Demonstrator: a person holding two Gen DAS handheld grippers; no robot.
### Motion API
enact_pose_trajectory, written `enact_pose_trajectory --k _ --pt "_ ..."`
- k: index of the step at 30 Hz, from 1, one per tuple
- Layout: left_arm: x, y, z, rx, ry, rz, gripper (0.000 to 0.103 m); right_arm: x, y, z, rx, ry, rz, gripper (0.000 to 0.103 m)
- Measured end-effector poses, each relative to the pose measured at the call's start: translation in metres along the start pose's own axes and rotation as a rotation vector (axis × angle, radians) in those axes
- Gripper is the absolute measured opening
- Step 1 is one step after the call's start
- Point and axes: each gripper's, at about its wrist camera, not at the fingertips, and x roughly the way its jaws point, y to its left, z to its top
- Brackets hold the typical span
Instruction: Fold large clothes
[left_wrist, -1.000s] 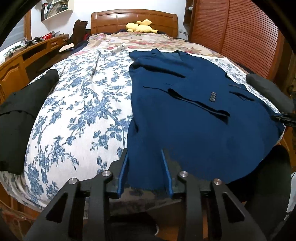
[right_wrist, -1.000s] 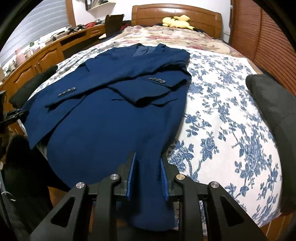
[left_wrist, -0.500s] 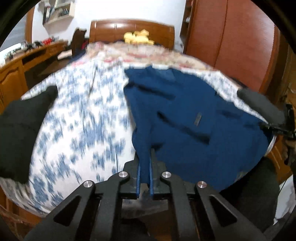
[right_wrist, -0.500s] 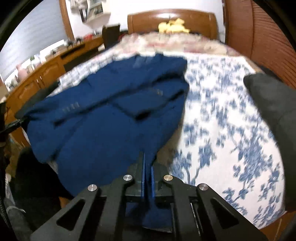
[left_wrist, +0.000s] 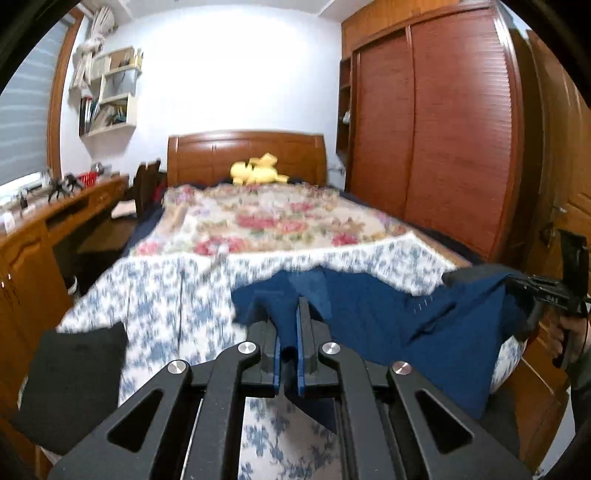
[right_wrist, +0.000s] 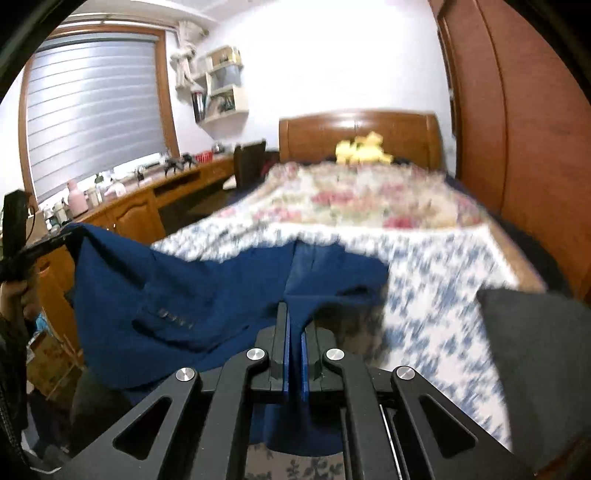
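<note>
My left gripper (left_wrist: 287, 325) is clamped tight on a fold of the navy blazer (left_wrist: 388, 325), cloth pinched between the blue pads. My right gripper (right_wrist: 294, 325) is clamped on the blazer (right_wrist: 184, 295) too, fabric bunched right between its fingers. The blazer hangs raised between the two grippers at the near end of the bed (left_wrist: 166, 288), its far part draped on the blue floral sheet (right_wrist: 436, 288). Sleeve buttons (right_wrist: 175, 315) show on the left in my right wrist view. A dark cushion (left_wrist: 70, 376) sits at the near left corner of the bed, another dark cushion (right_wrist: 535, 362) at the near right. Far off, a yellow plush toy (left_wrist: 256, 171) rests against the wooden headboard (left_wrist: 207, 155). A wooden worktop (right_wrist: 147, 195) runs along the left, a wardrobe (left_wrist: 443, 147) stands on the right.
</note>
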Motion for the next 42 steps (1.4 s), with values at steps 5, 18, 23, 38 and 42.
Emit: enact_pose_trajectory --k 5,18,23,38,42 --pt "-0.026 -0.001 0.042 0.021 -0.077 0.016 0.006 -0.056 0.011 0.026 -0.052 -0.09 -0.018 0.004" --pt "-0.05 -0.022 0.066 0.079 -0.113 -0.01 0.006 -0.131 0.019 0.012 -0.063 -0.164 -0.102 0.004" --pt "0.006 -0.013 0.042 0.062 -0.026 -0.007 0.007 -0.097 0.007 -0.007 0.004 -0.096 -0.113 0.004" --pt "0.142 0.003 -0.033 0.022 0.177 -0.019 0.007 0.092 -0.021 -0.032 0.032 0.104 -0.215 0.005" --pt "0.15 -0.004 -0.049 0.069 0.186 0.025 0.007 0.085 -0.021 -0.026 0.034 0.111 -0.23 0.01"
